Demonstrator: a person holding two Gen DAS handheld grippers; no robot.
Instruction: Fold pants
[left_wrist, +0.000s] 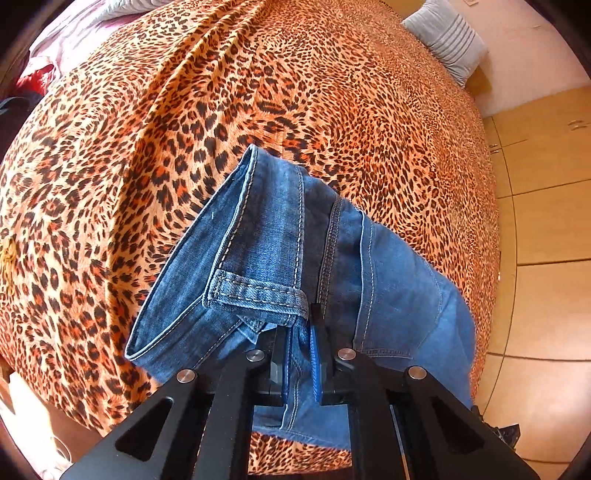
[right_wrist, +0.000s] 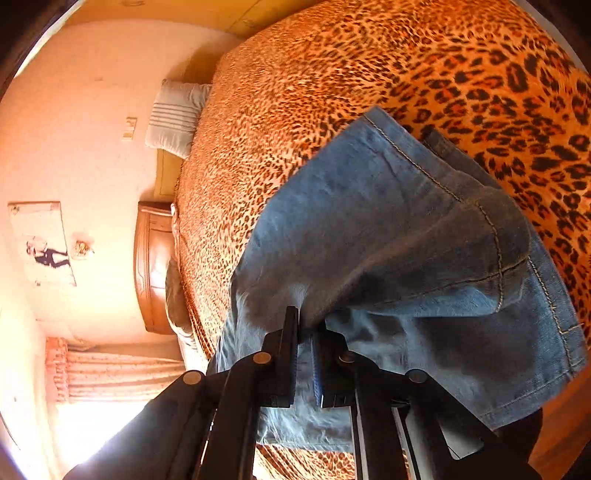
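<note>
The jeans (left_wrist: 280, 251) hung over the near edge of the bed (left_wrist: 332, 110), gathered into a bunch in front of both cameras. In the left wrist view their waistband ran as the long axis from the near left up to a far corner near the middle of the picture, with a belt loop (left_wrist: 255, 291) lying across it just above the fingers. The left gripper (left_wrist: 299, 332) pointed steeply down at the bed, its jaws pressed together and pinching the denim just under that loop, a fold of cloth showing between the fingers.

In the right wrist view the jeans (right_wrist: 388, 240) stretched from the near centre out to the right, a stitched seam curving along the right side. The right gripper (right_wrist: 304, 325) pointed at a shallower slant across the bed, rolled so that the room looked sideways, and its jaws were clamped on a fold of the cloth. A pillow (right_wrist: 175, 118) lay at the far end of the bed.
</note>
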